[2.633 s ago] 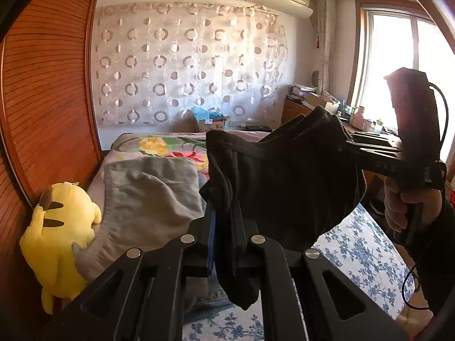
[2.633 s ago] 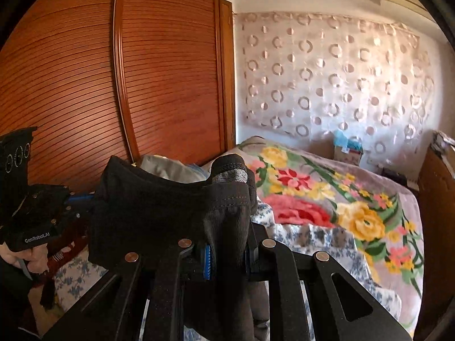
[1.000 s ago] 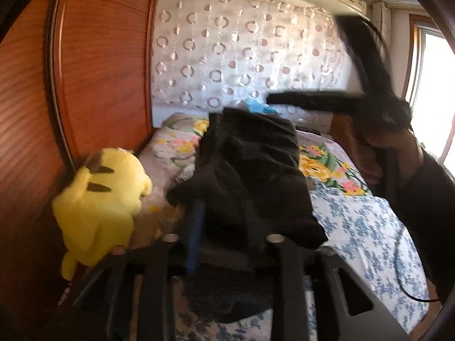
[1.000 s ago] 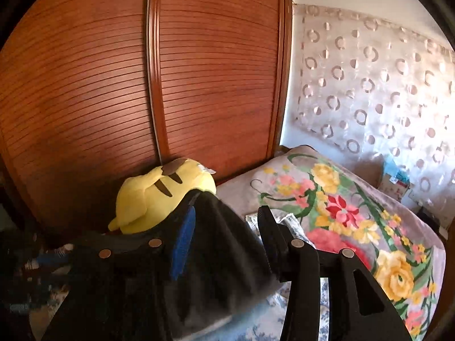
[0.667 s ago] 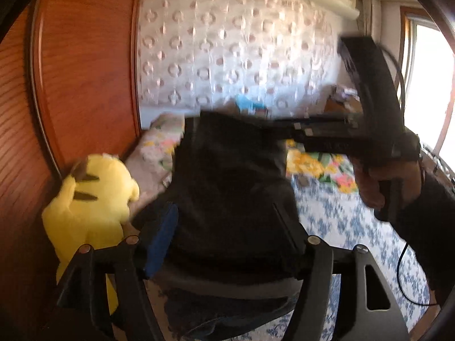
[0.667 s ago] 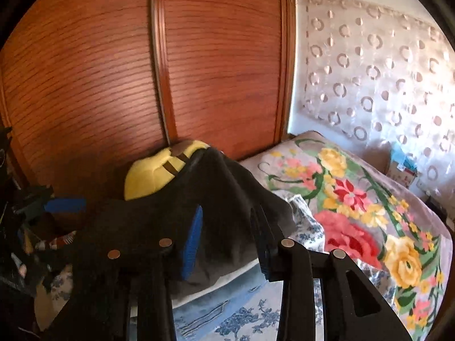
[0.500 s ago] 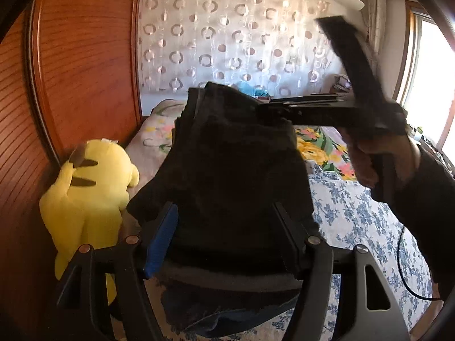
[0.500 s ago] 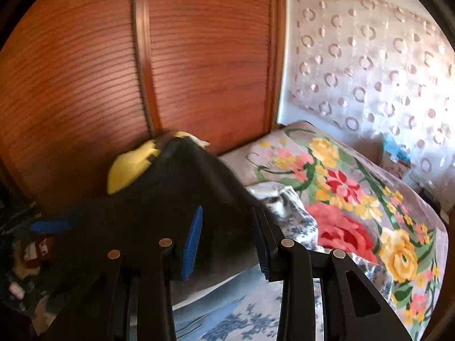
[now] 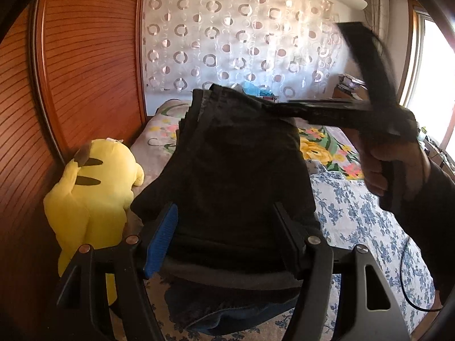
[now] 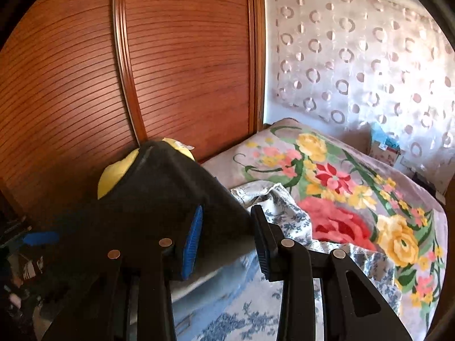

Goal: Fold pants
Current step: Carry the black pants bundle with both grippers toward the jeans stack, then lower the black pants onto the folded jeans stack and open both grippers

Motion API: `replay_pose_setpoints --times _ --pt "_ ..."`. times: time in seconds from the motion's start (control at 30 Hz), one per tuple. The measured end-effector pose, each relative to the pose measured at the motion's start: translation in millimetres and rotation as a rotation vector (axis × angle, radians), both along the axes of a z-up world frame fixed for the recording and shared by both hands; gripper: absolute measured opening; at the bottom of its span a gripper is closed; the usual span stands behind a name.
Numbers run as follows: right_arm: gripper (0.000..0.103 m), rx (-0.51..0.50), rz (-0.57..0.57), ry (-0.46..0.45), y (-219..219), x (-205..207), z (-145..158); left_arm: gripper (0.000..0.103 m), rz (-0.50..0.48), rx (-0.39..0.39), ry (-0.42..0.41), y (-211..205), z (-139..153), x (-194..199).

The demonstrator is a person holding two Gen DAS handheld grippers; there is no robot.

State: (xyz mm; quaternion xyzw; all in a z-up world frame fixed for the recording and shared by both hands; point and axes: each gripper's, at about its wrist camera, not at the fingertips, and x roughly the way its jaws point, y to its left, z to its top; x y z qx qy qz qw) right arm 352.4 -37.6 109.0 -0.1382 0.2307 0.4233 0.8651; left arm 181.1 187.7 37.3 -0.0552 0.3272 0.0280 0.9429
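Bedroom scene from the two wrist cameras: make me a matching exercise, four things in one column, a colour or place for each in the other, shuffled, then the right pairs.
Things:
1. plush toy
2. folded pants
3. wardrobe door
4. flowered blanket

Descriptions:
A. black, lying between the fingers of the left hand-held gripper
B. reddish-brown, slatted
C. yellow, beside the wardrobe
D. spread over the far part of the bed

Pairs: 1-C, 2-A, 3-B, 4-D

right gripper (image 9: 287, 106) motion-blurred, yellow plush toy (image 10: 113, 176) mostly hidden behind black pants (image 10: 159, 196), bed (image 10: 355, 199) cut off at frame edge
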Motion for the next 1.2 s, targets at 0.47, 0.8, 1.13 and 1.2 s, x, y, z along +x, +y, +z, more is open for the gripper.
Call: replay_pose_setpoints --times 0.47,0.8,1.13,1.2 --pt "0.050 0.024 -0.022 -0.015 -45 -72 -2 0.069 0.010 0.039 -0.028 -11 10 -10" --pt "0.076 0.047 -0.039 -0.033 -54 -96 -5 0.085 0.034 0.049 -0.077 -12 18 -25" --pt "0.087 0.070 -0.081 -0.041 -63 -118 -10 0.085 0.028 0.052 -0.087 -17 20 -39" --pt "0.087 0.070 -0.087 -0.040 -64 -124 -12 0.085 0.032 0.057 -0.075 -19 17 -41"
